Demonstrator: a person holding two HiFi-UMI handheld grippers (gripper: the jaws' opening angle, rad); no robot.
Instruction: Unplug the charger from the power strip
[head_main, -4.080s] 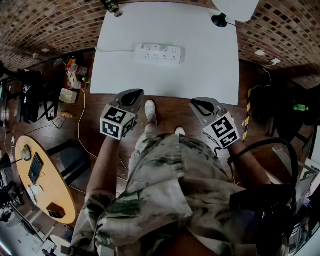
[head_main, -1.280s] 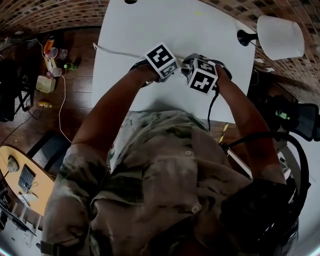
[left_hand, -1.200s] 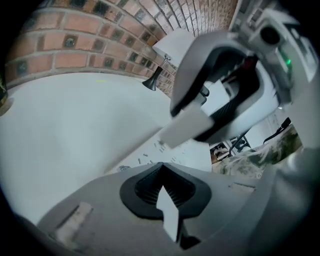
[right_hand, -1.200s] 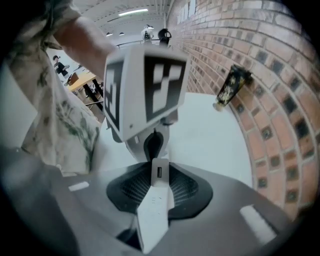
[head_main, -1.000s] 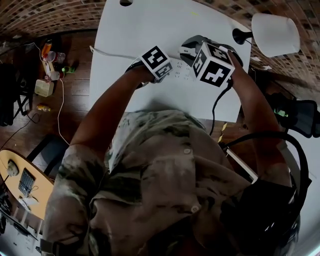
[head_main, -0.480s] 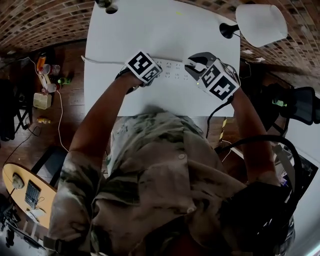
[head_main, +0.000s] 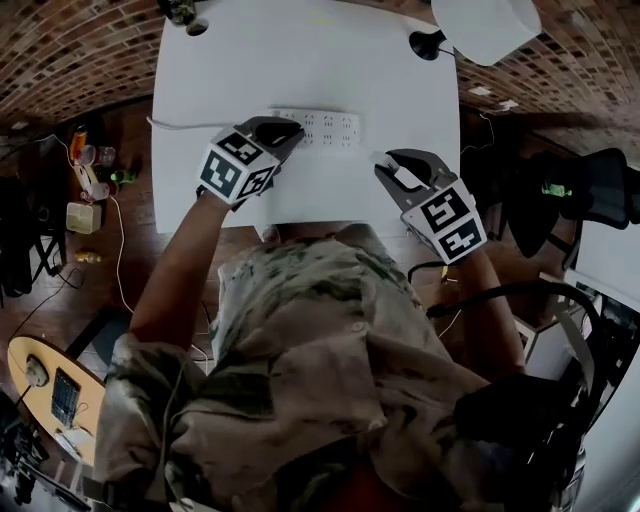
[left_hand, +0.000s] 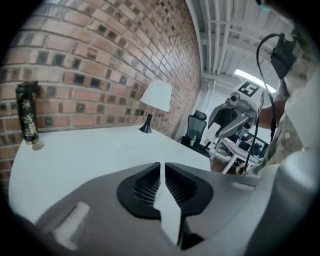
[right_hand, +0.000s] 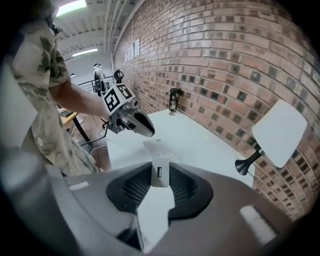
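The white power strip (head_main: 318, 128) lies across the middle of the white table (head_main: 230, 70); in the right gripper view the power strip (right_hand: 159, 149) shows beyond my jaws with nothing plugged in. My right gripper (head_main: 392, 166) hangs over the table's near right part, away from the strip, shut on a small white charger (right_hand: 159, 173) with a USB port on its face. My left gripper (head_main: 280, 131) hovers at the strip's left end. In its own view the left gripper (left_hand: 161, 169) is shut with nothing between its jaws.
A white-shaded lamp (head_main: 482, 22) on a black base (head_main: 424, 43) stands at the table's far right corner. At the far left, against the brick wall, stands a dark bottle (left_hand: 27, 114). The strip's cord (head_main: 185, 125) runs off the left edge. Clutter lies on the floor at left.
Both grippers were together at the strip. My right gripper has since pulled back toward the near right edge with the charger in it. The left gripper has drawn back to the strip's left end.
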